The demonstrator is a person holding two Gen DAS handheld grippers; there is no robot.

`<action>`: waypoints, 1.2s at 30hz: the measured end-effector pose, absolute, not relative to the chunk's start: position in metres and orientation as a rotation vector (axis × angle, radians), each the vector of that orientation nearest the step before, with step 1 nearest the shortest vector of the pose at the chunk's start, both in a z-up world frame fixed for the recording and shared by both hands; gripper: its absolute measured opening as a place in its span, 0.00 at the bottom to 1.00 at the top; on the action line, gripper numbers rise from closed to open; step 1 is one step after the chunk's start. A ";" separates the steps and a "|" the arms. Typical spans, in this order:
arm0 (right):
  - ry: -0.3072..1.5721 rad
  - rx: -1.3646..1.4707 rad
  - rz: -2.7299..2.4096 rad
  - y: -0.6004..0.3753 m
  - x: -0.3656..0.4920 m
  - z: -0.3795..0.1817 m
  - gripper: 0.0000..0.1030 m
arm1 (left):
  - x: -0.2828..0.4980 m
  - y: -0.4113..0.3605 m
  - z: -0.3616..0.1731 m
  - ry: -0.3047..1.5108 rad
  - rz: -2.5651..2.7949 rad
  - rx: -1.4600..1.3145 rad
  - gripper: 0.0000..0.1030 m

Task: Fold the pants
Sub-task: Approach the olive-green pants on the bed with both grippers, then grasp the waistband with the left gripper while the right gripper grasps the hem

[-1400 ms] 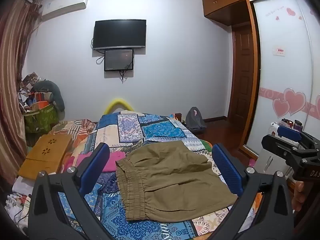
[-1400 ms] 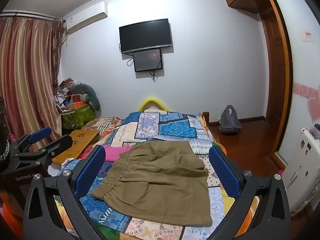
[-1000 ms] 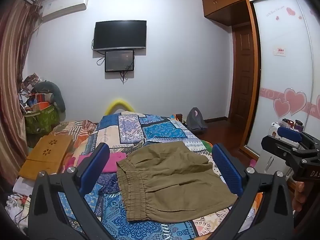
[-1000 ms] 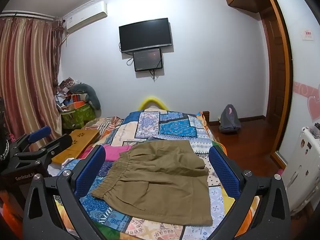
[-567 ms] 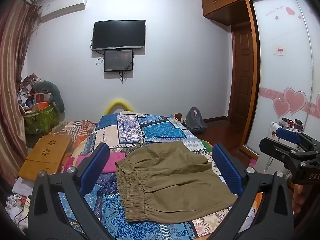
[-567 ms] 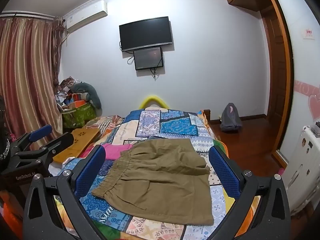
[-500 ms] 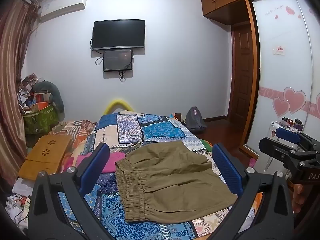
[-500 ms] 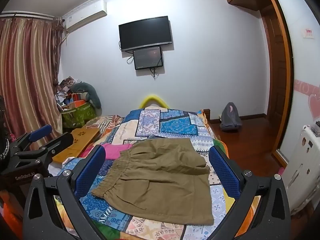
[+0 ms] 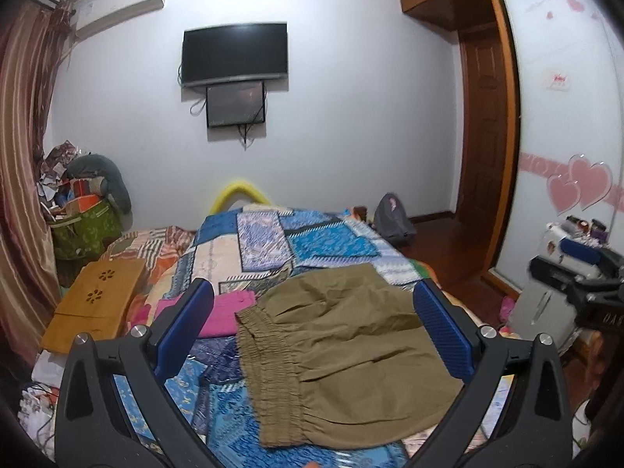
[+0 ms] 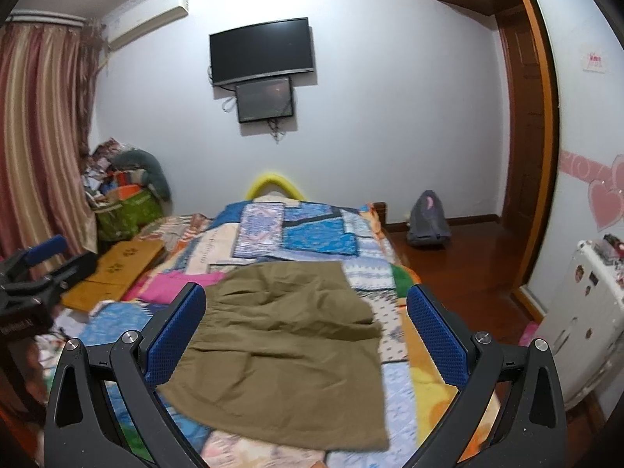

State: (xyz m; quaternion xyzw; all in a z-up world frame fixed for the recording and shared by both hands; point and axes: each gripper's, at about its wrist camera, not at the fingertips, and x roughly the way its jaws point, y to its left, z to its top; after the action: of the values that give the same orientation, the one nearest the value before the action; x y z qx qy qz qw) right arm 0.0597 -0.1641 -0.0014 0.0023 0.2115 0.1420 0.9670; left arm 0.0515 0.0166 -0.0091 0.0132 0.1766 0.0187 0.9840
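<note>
left wrist view: olive pants [image 9: 343,347] lie flat on the patchwork bed [image 9: 312,241], apparently partly folded already, further folds left, while left gripper [image 9: 312,329] and right gripper [image 10: 306,331] hover, fingers wide, holding nothing.

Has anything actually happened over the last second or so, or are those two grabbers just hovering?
Little has changed. The right gripper has dipped slightly toward the pants, so its view sits a bit lower; the left gripper barely shifted. Both remain open, holding nothing. The pants lie as before on the bed, untouched.
</note>
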 end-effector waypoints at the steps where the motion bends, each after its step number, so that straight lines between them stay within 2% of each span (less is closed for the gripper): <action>1: 0.433 -0.007 0.273 -0.166 0.067 -0.004 1.00 | 0.061 0.022 -0.011 0.374 0.044 0.031 1.00; 9: 0.496 -0.027 0.273 -0.175 0.128 -0.023 1.00 | 0.156 0.082 -0.038 0.453 0.128 -0.006 1.00; 24: 0.617 -0.133 0.299 -0.148 0.260 -0.075 1.00 | 0.296 0.162 -0.156 0.756 0.236 -0.039 1.00; 25: 0.632 -0.136 0.303 -0.146 0.269 -0.081 0.99 | 0.301 0.166 -0.160 0.767 0.245 -0.030 0.99; 27: 0.675 -0.142 0.321 -0.141 0.291 -0.094 0.98 | 0.315 0.171 -0.175 0.786 0.245 -0.015 0.85; 36: 0.801 -0.124 0.401 -0.125 0.361 -0.137 0.95 | 0.356 0.186 -0.235 0.949 0.200 0.019 0.84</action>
State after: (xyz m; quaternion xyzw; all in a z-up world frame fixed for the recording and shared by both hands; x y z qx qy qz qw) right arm 0.3613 -0.1255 -0.1370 -0.0597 0.3869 0.1936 0.8996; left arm 0.3556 0.1858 -0.2345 0.0089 0.4559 0.0962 0.8847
